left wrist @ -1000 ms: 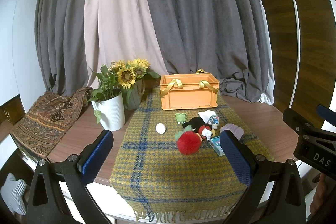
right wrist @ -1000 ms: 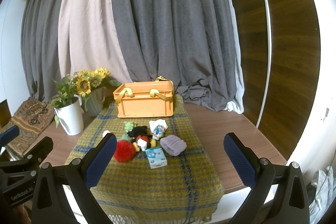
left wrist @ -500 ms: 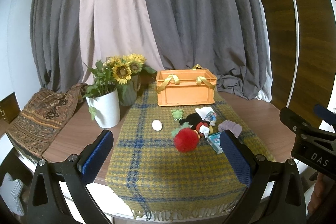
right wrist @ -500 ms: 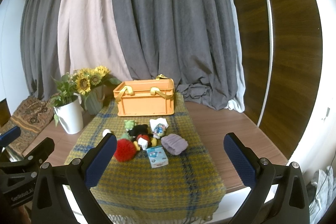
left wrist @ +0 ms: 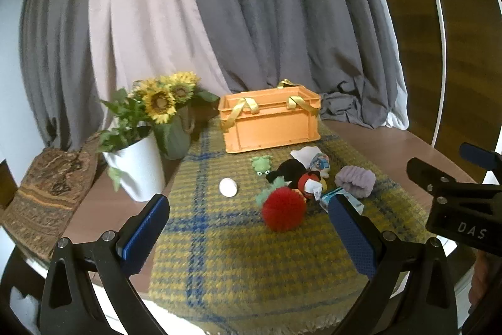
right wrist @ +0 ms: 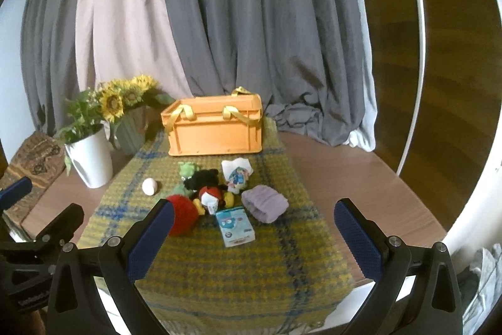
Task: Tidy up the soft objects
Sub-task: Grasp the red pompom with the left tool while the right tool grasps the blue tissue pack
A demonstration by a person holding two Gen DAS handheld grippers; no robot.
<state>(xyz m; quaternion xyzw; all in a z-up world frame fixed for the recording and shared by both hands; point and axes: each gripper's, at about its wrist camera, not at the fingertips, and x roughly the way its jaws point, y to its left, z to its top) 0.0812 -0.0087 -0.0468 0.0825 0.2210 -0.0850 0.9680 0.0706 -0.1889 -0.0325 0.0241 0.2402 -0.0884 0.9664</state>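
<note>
- You are holding the left gripper [left wrist: 248, 229] with its blue-padded fingers [left wrist: 146, 228] spread wide and gripping nothing; it is hovering above the near edge of the plaid cloth [left wrist: 238, 259].
- You are holding the right gripper [right wrist: 251, 236] likewise released, its fingers [right wrist: 357, 236] wide apart and empty, above the same near edge.
- Between the left fingers, the red pompom [left wrist: 284, 211] is lying on the cloth, touching the green plush [left wrist: 269, 190] behind it.
- The soft pile is sitting mid-cloth: a black plush [right wrist: 200, 178], a red-and-white toy [right wrist: 210, 197], a white printed cloth [right wrist: 237, 173] and a small green frog [right wrist: 187, 169] are crowding together.
- The lilac knit roll [right wrist: 265, 204] is resting toward the cloth's right edge, just beside the light-blue packet [right wrist: 234, 225].
- The white ball [right wrist: 149, 186] is lying apart, toward the left edge.
- The orange crate [right wrist: 216, 131] with yellow handles is standing at the cloth's far edge, behind the pile.
- A white pot [left wrist: 138, 168] and sunflowers [left wrist: 163, 98] are standing on the table [right wrist: 345, 178] off the cloth's far-left corner.
</note>
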